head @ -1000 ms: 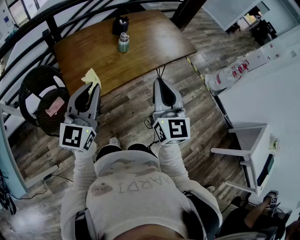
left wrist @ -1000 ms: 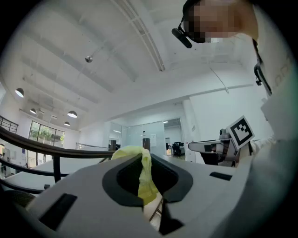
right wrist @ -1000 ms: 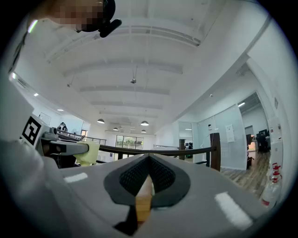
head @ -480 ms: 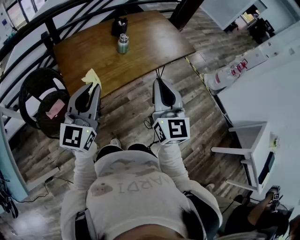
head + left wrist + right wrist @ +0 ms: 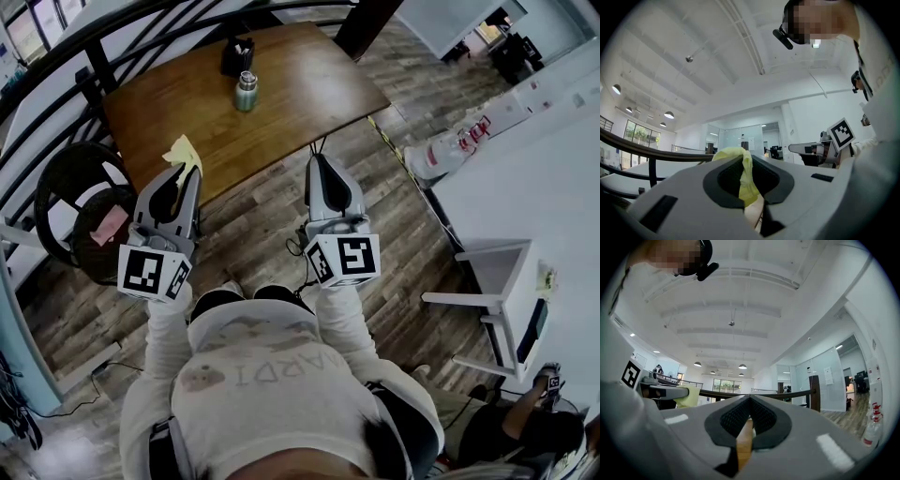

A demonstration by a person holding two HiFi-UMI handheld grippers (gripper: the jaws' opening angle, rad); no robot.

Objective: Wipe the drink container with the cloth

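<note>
left claw — clamped on yellow cloth | right claw — jaws together, nothing between | drink container upright on wooden surface, well apart from both

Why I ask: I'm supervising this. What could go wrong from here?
Most of the cloth sticks out beyond the left gripper; it might slip free while rubbing. The bottle stands unheld on the table beside a black holder; wiping it without the right gripper steadying it could tip it.
</note>
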